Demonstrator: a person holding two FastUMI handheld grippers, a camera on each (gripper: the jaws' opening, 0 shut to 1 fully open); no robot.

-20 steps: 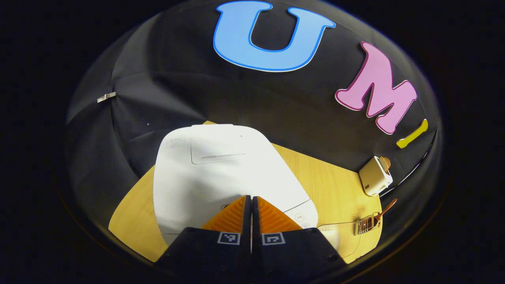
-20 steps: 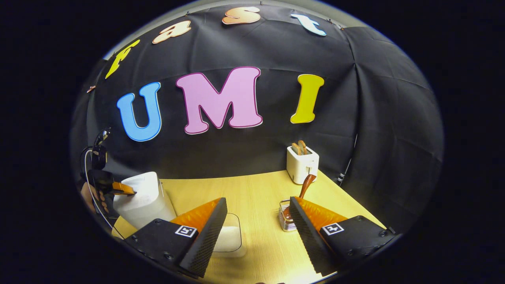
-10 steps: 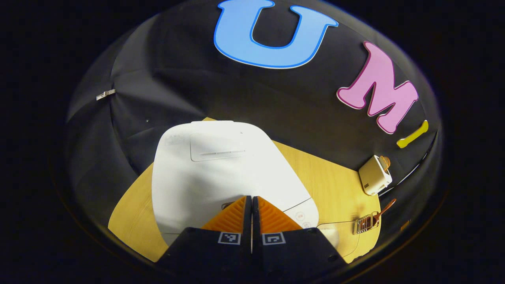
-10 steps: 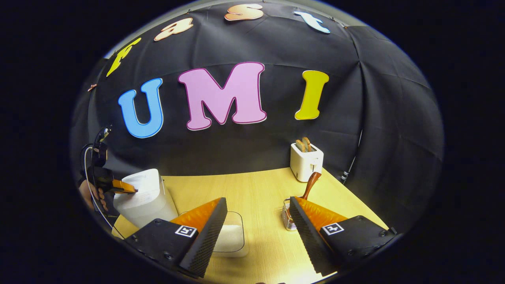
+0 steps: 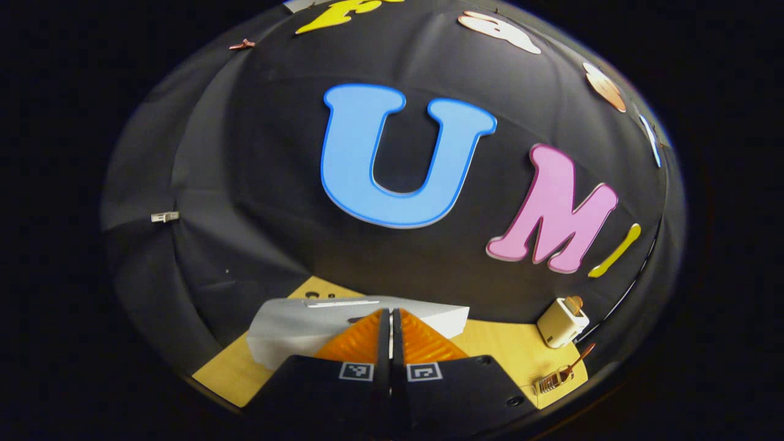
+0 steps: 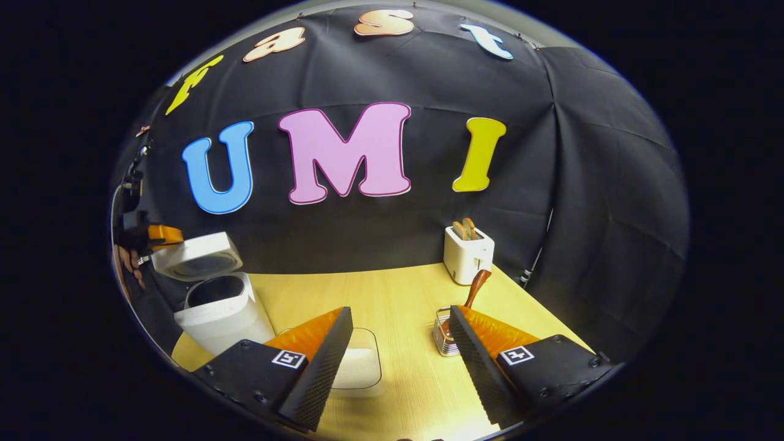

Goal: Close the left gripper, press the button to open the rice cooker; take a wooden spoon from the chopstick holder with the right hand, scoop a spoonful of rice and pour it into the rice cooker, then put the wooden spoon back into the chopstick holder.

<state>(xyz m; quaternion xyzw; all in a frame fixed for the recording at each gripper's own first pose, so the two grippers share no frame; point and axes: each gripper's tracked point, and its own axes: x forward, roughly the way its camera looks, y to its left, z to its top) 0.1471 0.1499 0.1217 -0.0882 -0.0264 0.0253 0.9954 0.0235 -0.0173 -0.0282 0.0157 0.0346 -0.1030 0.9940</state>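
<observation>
White boxy rice cooker lid has just popped up; our left gripper, fingers pressed together, rides its edge. Right gripper spread, empty, near wooden spoon in wire chopstick holder.

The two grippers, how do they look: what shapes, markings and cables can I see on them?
Each gripper has two wedge-shaped fingers with ribbed inner faces, mounted on black blocks with small screws. Each block carries a square black-and-white marker tag. This shows on the left gripper and the right gripper. In the right gripper view the left gripper, farther off, has a thin cable looping beside it, and a hand holds it.
</observation>
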